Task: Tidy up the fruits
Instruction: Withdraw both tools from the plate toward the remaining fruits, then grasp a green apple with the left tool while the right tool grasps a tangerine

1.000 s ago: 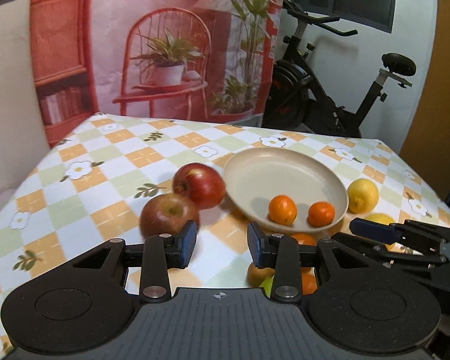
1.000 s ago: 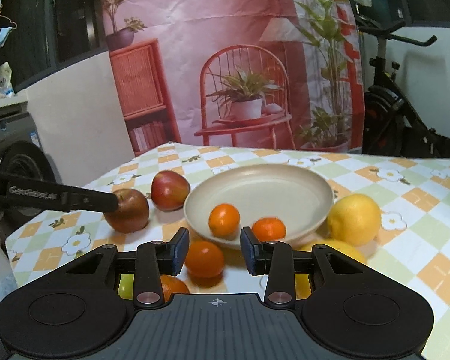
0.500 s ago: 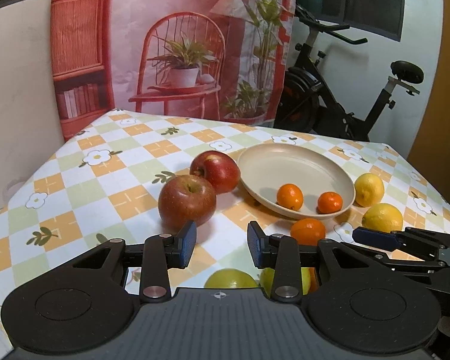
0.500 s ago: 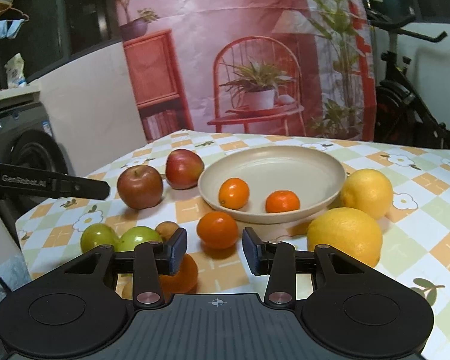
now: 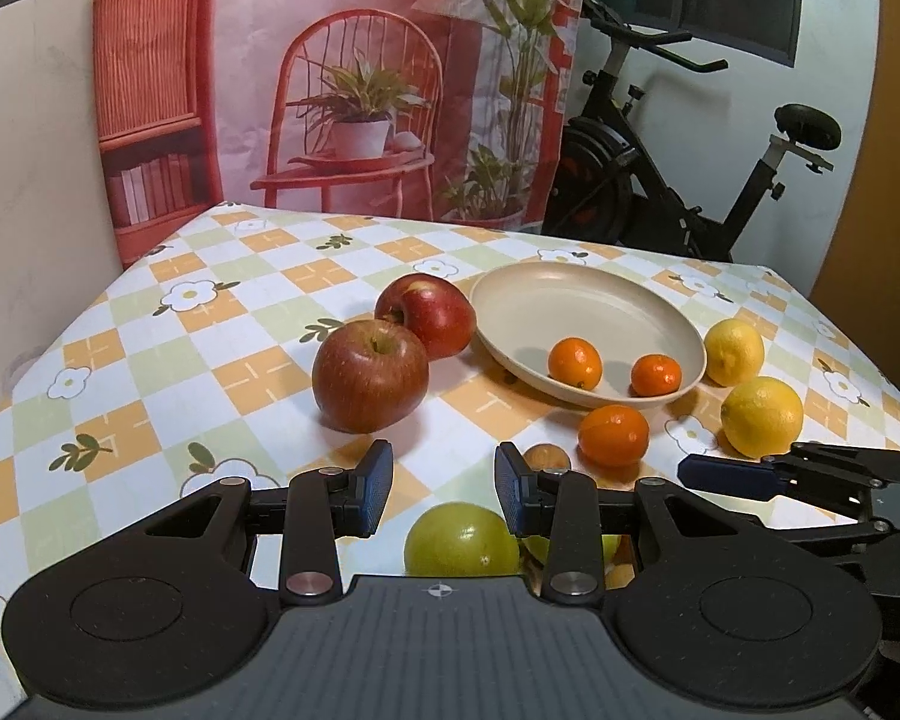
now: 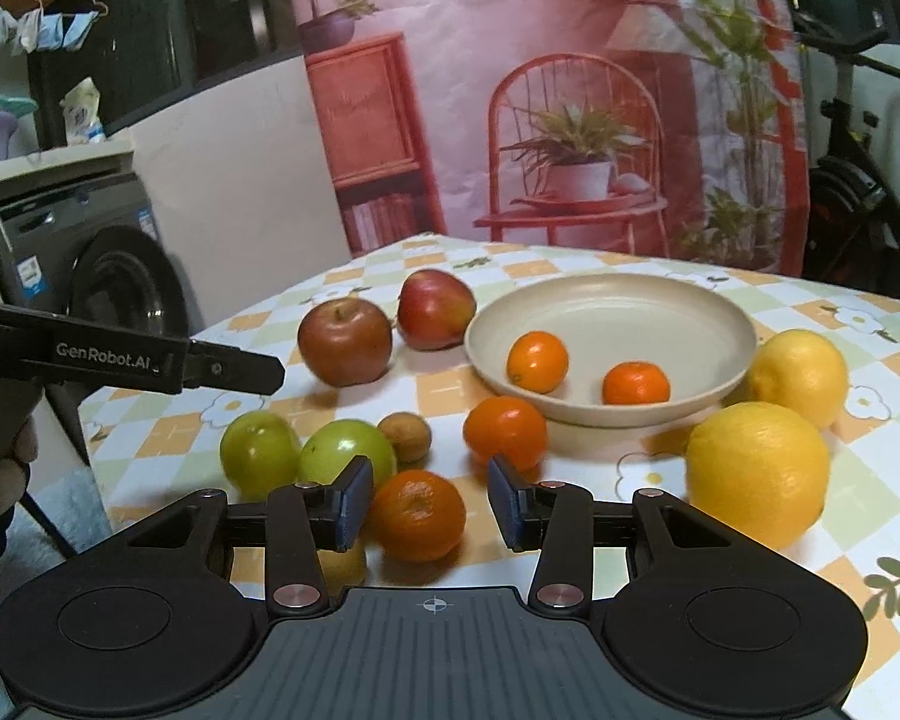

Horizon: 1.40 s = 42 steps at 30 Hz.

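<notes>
The fruits lie on a table [image 5: 150,324] covered with a checked cloth with flower prints. A beige plate [image 6: 678,300] stands toward the far right part of the table, and it holds two small oranges [image 6: 537,361] side by side near its front rim. Two red apples [image 5: 370,375] are just to the left of the plate, the farther one almost touching its rim. Two yellow lemons [image 6: 757,473] lie to the right of the plate, near the right edge. In front of the plate is one loose orange [image 6: 504,432], and closer to the near edge lie two green fruits [image 6: 347,456], a small brown fruit [image 6: 405,435] and one more orange [image 6: 417,516].

The left gripper [image 5: 441,483] has its jaws apart with nothing between them. It hangs over the near edge. The right gripper [image 6: 429,501] also has its jaws apart, and the nearest orange sits in the gap without being pressed.

Compared with one second ago, both cameras have drawn back: the green fruits and the brown fruit are now in sight. The right jaws stand a little wider than before. The fruits have not moved.
</notes>
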Each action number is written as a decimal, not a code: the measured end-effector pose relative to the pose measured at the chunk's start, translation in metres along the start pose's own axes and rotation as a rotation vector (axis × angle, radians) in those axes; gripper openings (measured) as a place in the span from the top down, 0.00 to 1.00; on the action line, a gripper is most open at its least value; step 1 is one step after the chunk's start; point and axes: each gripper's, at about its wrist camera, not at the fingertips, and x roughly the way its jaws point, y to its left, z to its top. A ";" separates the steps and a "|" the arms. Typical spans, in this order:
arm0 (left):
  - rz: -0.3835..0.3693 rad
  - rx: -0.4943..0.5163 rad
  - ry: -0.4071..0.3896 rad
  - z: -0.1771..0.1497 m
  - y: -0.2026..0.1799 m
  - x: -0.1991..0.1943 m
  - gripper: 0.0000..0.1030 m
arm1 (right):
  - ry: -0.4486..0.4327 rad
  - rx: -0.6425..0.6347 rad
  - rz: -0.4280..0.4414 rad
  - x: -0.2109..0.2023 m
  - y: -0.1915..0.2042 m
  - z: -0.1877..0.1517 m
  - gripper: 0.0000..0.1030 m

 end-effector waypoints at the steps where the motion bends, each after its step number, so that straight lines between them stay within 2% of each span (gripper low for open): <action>1: 0.000 0.000 0.002 -0.001 0.001 -0.001 0.62 | 0.008 0.002 0.002 0.001 0.000 0.000 0.61; 8: 0.001 -0.023 0.014 -0.006 0.005 -0.003 0.62 | 0.067 -0.012 0.026 0.010 0.001 -0.004 0.64; 14: 0.000 -0.033 0.009 -0.007 0.005 -0.005 0.62 | 0.072 -0.007 0.040 0.011 -0.002 -0.004 0.67; 18: -0.001 -0.042 0.009 -0.008 0.006 -0.004 0.59 | 0.041 0.011 -0.011 0.008 -0.007 -0.005 0.68; 21: 0.002 -0.045 0.011 -0.009 0.005 -0.003 0.53 | 0.019 0.040 -0.054 0.006 -0.013 -0.006 0.68; 25: -0.004 -0.050 0.016 -0.010 0.006 -0.003 0.53 | 0.016 0.050 -0.112 0.006 -0.018 -0.006 0.68; 42: -0.030 -0.041 0.059 -0.016 0.002 0.004 0.52 | 0.013 0.041 -0.109 0.005 -0.019 -0.008 0.68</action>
